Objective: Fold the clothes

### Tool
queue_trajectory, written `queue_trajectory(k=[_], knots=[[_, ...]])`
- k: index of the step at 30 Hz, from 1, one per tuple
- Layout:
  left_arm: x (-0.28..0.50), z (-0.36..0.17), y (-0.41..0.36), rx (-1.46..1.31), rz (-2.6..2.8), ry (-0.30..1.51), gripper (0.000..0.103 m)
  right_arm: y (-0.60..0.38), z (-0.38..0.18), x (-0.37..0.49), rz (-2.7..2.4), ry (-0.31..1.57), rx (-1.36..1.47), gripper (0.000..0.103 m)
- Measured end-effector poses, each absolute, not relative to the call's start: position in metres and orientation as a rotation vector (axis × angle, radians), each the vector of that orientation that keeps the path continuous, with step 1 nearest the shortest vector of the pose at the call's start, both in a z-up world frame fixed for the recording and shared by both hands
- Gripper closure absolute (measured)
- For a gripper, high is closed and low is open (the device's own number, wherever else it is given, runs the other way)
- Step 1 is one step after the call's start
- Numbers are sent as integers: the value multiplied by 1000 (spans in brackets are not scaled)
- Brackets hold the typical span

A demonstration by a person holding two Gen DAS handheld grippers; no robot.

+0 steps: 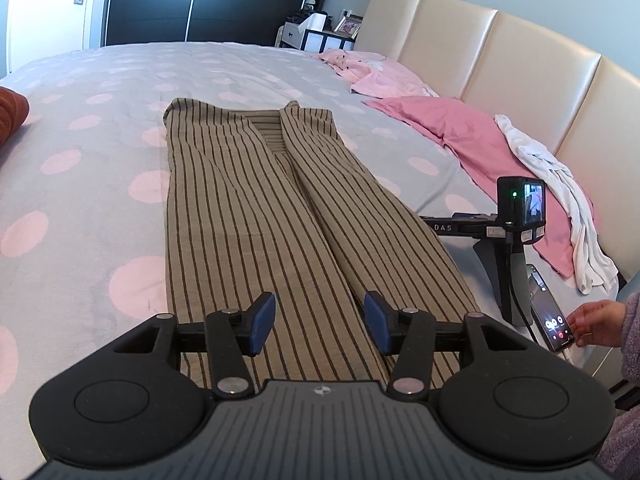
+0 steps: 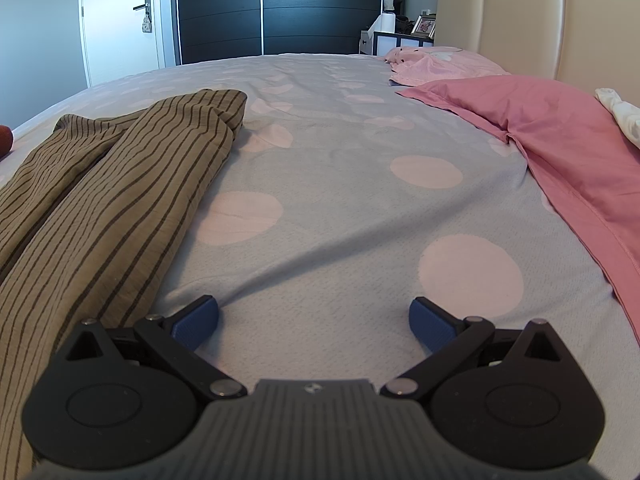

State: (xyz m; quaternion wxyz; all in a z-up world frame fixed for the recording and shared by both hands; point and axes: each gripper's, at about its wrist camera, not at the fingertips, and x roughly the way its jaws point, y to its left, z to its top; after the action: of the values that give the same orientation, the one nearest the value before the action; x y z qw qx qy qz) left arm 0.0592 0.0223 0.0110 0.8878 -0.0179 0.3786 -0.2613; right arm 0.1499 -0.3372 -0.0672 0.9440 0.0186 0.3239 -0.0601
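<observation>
Tan trousers with dark stripes [image 1: 256,208] lie flat on the bed, legs toward me, waist at the far end. My left gripper [image 1: 320,322] is open just above the leg ends, holding nothing. The right gripper [image 1: 516,232] rests on the bedcover to the right of the trousers, seen from the side. In the right wrist view my right gripper [image 2: 314,322] is open and empty over the bare bedcover, with the trousers [image 2: 104,208] to its left, not touching.
The bedcover [image 1: 80,160] is grey with pink dots. Pink pillows [image 1: 472,140] and a white garment [image 1: 560,200] lie along the cream headboard [image 1: 520,60]. A hand [image 1: 596,322] touches a phone [image 1: 554,324] at the right. A rust cushion [image 1: 12,114] lies left.
</observation>
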Motion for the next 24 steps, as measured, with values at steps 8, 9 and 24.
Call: queue_trajectory(k=[8, 9, 24], knots=[[60, 7, 18, -25, -546, 800, 56, -338, -67, 150, -123, 660, 38, 0], [61, 6, 17, -24, -548, 804, 56, -338, -67, 150, -123, 660, 38, 0], [61, 3, 15, -16, -545, 809, 56, -337, -68, 148, -123, 658, 39, 0]])
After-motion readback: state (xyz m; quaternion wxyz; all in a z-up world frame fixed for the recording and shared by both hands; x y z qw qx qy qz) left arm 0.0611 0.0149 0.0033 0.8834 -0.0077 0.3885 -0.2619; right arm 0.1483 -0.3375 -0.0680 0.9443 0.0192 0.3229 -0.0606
